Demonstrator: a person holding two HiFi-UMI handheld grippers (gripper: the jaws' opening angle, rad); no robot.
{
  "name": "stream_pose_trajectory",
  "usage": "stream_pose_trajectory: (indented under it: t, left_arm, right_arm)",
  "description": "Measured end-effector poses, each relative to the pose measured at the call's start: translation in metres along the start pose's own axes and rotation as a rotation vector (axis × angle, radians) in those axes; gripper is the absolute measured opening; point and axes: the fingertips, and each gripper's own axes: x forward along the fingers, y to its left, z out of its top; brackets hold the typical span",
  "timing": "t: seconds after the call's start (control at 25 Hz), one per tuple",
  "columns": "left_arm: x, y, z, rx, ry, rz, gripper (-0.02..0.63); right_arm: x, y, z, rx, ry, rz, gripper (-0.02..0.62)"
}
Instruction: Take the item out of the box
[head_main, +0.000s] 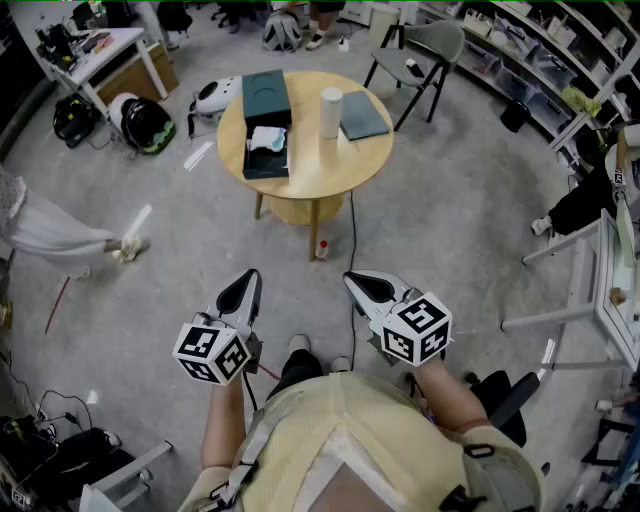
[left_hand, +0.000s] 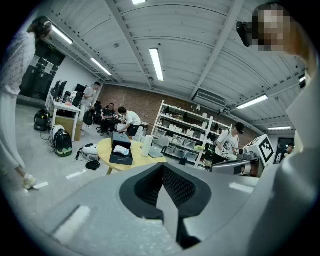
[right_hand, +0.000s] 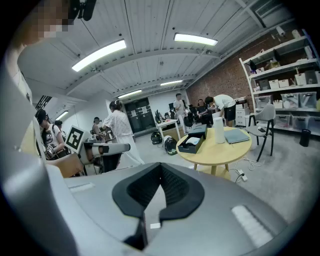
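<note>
Across the floor, on the round tabletop (head_main: 330, 178), the open box (head_main: 265, 162) holds a white item (head_main: 267, 139). Left gripper (head_main: 243, 288) and right gripper (head_main: 362, 287) hang near the body, fingers (left_hand: 175, 186) clenched on nothing. Walk up close first, then spread 1 gripper's fingers above the item and steady the box with the other.

The box (head_main: 265, 166) lies on the table (head_main: 330, 175), left of the cylinder (head_main: 330, 112).
</note>
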Motion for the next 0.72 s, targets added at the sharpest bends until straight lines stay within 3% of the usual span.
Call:
stream_pose_trajectory:
  t: [0.28, 0.72]
  left_arm:
    - [0.012, 0.027, 0.018, 0.025, -0.025, -0.020, 0.003]
    - [0.026, 0.064, 0.025, 0.138, 0.053, -0.051, 0.003]
  right_arm:
    - [0.030, -0.003, 0.010, 0.044, -0.014, -0.021, 0.005]
    - [0.068, 0.000, 0.016, 0.068, -0.004, -0.080, 0.005]
